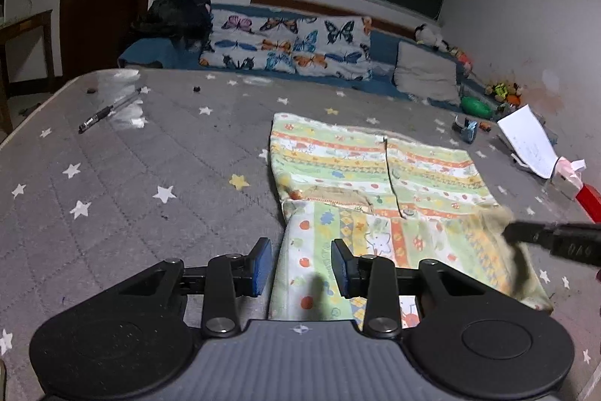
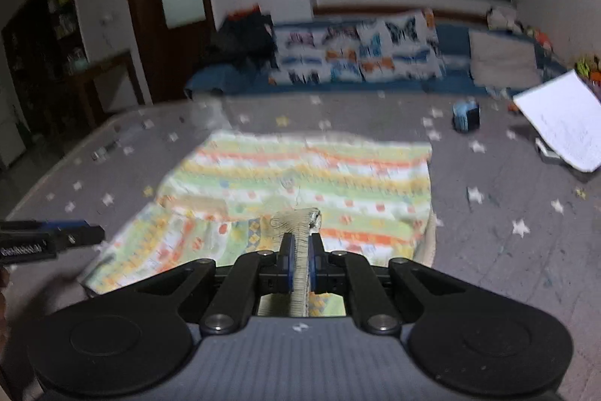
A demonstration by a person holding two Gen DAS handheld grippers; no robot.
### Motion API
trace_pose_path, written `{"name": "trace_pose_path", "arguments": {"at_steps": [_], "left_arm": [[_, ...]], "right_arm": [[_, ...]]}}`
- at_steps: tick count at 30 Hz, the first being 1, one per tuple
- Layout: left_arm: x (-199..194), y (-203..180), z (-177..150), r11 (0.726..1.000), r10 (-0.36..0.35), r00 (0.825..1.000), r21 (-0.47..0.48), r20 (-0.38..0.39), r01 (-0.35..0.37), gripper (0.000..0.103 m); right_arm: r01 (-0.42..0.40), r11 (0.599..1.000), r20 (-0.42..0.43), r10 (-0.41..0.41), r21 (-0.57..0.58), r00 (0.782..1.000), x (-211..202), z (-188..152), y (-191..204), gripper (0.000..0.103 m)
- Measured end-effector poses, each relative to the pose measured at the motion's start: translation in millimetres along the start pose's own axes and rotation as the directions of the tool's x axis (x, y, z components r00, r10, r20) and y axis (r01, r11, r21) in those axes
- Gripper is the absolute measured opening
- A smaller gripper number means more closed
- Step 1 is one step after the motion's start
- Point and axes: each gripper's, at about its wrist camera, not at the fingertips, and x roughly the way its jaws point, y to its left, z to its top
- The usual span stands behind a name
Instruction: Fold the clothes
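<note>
A small garment (image 1: 360,175) with green, yellow and orange stripes and cartoon prints lies partly folded on the grey star-print bed (image 1: 131,183). My left gripper (image 1: 302,262) is open and empty, its blue pads either side of the garment's near left part. My right gripper (image 2: 300,258) is shut on the garment's beige ribbed hem (image 2: 298,224) and holds it lifted over the cloth (image 2: 300,175). The right gripper also shows in the left wrist view (image 1: 526,232), with blurred cloth hanging from it.
A pen (image 1: 109,109) lies at the bed's far left. A white paper (image 1: 529,141), a red box (image 1: 589,202) and a small blue object (image 1: 465,128) lie at the right. Butterfly pillows (image 1: 289,44) and a grey pillow (image 1: 426,74) line the back.
</note>
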Motion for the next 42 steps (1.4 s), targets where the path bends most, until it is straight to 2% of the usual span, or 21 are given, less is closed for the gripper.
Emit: {"name": "trace_pose_path", "arguments": {"at_steps": [2,5,7,9,11,15,18,21,26,28,30,34,38,42], "left_arm": [[4.0,-4.0,2.8,1.000,0.010,1.000,0.013,-0.014,-0.010,0.037],[12.3,-12.8,10.3,0.999,0.014,0.999,0.035,-0.030,-0.013,0.037],[20.3,-20.0,16.2,0.999,0.008,0.999,0.052,-0.040,-0.006,0.037],[34.3,-26.9,21.2,0.998,0.010,0.998,0.065,-0.064,-0.006,0.037],[47.5,-30.6,23.5,0.997,0.015,0.996,0.071,-0.092,-0.009,0.037],[66.4,-30.6,17.8,0.990,0.084,0.990,0.120,-0.114,-0.070,0.038],[61.1,-29.4,14.4,0.986,0.097,0.990,0.144,-0.104,-0.082,0.038],[43.4,-33.9,11.7,0.989,0.043,0.995,0.142,-0.091,-0.030,0.038],[23.7,-59.0,-5.6,0.971,-0.003,0.996,0.239,-0.085,0.023,0.038],[24.7,-65.1,-13.9,0.962,-0.001,0.995,0.271,-0.097,0.028,0.038],[29.1,-68.4,-21.6,0.952,0.031,0.995,0.307,-0.095,-0.001,0.038],[25.9,-65.8,-19.7,0.958,0.030,0.995,0.287,-0.097,-0.001,0.039],[3.4,-62.0,-17.8,0.965,-0.004,0.996,0.262,-0.092,0.028,0.039],[-22.3,-62.7,-21.3,0.970,-0.059,0.990,0.227,-0.127,0.087,0.053]], "right_arm": [[0.034,0.999,-0.029,-0.035,-0.012,0.999,8.7,-5.0,-3.0,0.009],[0.038,0.999,-0.014,-0.039,-0.026,0.999,7.2,-5.3,-6.2,0.011],[0.011,0.999,-0.008,-0.011,-0.034,1.000,8.2,-1.9,-5.2,0.011],[-0.034,0.998,-0.027,0.032,-0.061,0.999,17.6,1.7,-1.3,0.015],[-0.055,0.996,-0.058,0.052,-0.068,0.997,31.0,1.3,0.3,0.016],[-0.072,0.995,-0.104,0.065,-0.067,0.992,47.4,-4.6,-1.1,0.016],[-0.078,0.992,-0.094,0.069,-0.095,0.993,34.8,-7.6,1.3,0.018],[-0.112,0.984,-0.078,0.102,-0.135,0.992,17.7,-10.2,9.3,0.026],[-0.162,0.972,-0.094,0.148,-0.170,0.984,10.8,-19.7,24.9,0.026],[-0.159,0.971,-0.109,0.141,-0.180,0.984,14.0,-25.7,29.0,0.026],[-0.148,0.970,-0.117,0.127,-0.192,0.985,15.6,-33.1,32.2,0.027],[-0.131,0.969,-0.102,0.112,-0.209,0.988,6.3,-35.1,34.1,0.026],[-0.128,0.967,-0.118,0.104,-0.219,0.988,0.7,-40.4,30.2,0.027],[-0.121,0.965,-0.106,0.099,-0.231,0.989,-15.1,-43.8,25.7,0.028]]}}
